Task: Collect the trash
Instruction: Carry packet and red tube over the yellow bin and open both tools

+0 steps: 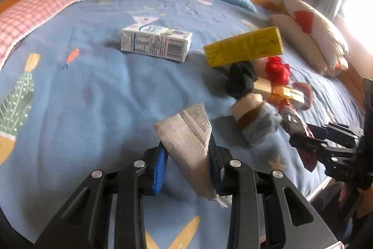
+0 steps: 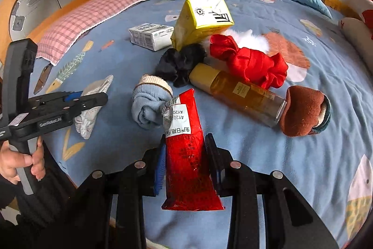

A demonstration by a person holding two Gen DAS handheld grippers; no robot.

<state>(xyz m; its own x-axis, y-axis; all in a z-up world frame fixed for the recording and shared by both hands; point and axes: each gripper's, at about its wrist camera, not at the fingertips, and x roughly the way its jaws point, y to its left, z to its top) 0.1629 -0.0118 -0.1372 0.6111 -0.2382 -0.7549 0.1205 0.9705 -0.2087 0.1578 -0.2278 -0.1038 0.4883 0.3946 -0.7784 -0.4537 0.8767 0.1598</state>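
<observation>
Collection under way on the bed (image 2: pixel 268 155). Left claw (image 1: pixel 188 155) is clamped on a grey face mask (image 1: pixel 186 139); right claw (image 2: pixel 186 160) is clamped on a red snack wrapper (image 2: pixel 186 155), both lifted just in front of the yellow carton (image 2: pixel 200 20). Still lying on the bed: that carton, the white milk carton (image 2: pixel 150 35) to its left, and an amber bottle (image 2: pixel 242 95) in front of it. No bin is visible.

Your left gripper (image 1: pixel 186 162) tilts downward, jaws clamped on a grey mask (image 1: pixel 188 132). Your right gripper (image 2: pixel 186 160) tilts down likewise, jaws pinched on a red wrapper (image 2: pixel 186 155). Your left hand (image 2: pixel 21 162) wraps the left gripper's handle, fingers curled round it.
</observation>
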